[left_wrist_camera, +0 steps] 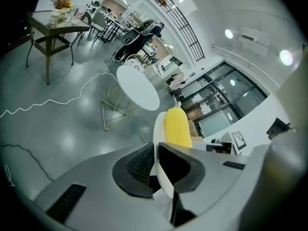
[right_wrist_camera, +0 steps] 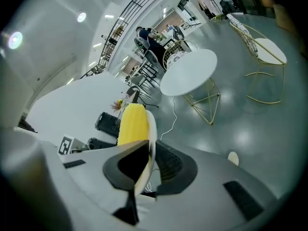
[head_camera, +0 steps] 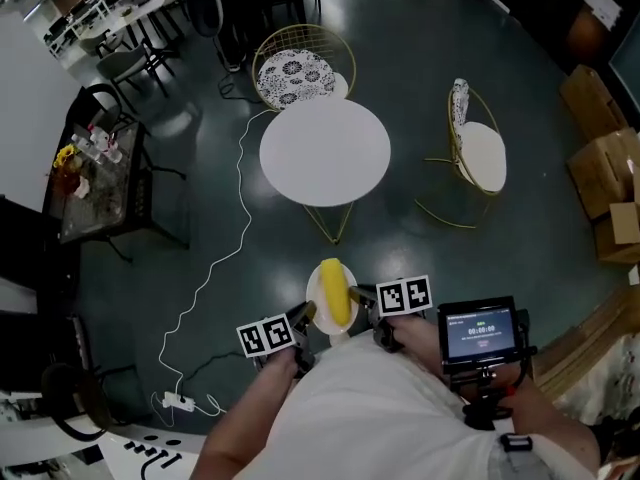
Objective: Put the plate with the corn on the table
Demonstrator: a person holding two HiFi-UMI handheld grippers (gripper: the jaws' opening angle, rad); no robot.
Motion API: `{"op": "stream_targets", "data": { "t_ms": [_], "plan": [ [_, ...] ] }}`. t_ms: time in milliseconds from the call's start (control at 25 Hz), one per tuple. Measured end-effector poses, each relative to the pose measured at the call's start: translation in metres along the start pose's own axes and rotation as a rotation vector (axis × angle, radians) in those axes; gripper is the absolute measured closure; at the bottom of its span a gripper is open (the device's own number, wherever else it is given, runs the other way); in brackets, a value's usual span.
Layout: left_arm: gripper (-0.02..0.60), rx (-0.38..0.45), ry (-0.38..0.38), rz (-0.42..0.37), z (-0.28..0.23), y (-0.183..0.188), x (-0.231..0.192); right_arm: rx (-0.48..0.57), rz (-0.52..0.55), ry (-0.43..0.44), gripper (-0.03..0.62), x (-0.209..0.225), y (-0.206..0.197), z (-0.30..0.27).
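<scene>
Fingers of left gripper [head_camera: 304, 316] and right gripper [head_camera: 361, 295] clamp the plate [head_camera: 314, 296]; best keep corn [head_camera: 334, 290] level toward worktop [head_camera: 325, 153] at 12 o'clock.

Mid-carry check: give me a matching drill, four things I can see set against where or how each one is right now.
Things:
1. corn
2. plate
3. round table
4. patterned chair

States:
A. white top on gold wire legs
B. gripped at opposite rims by the left gripper and right gripper
C. yellow, lying on the plate
D. on the table's far side, black-and-white seat

Pairs: 1-C, 2-B, 3-A, 4-D.
</scene>
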State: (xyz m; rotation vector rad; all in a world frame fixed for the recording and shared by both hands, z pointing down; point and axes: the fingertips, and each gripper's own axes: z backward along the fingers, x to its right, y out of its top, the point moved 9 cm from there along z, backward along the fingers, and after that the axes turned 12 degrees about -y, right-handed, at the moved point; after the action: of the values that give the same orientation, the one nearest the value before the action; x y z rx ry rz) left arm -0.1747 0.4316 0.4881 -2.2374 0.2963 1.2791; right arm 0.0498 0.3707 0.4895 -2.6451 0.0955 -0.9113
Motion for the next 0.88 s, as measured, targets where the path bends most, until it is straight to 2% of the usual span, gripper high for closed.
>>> {"op": "stream_targets", "data": {
  "t_ms": [440, 880],
  "plan": [
    [0.543, 0.025, -0.03, 0.021, -0.001, -0.014, 0.005, 0.039, -0.008, 0.0, 0.546, 0.006, -0.012, 0.015],
    [0.545, 0.022, -0.054, -0.005, -0.008, -0.018, 0.013, 0.08, -0.031, 0.006, 0.546, 0.013, -0.016, 0.027]
  ]
}}
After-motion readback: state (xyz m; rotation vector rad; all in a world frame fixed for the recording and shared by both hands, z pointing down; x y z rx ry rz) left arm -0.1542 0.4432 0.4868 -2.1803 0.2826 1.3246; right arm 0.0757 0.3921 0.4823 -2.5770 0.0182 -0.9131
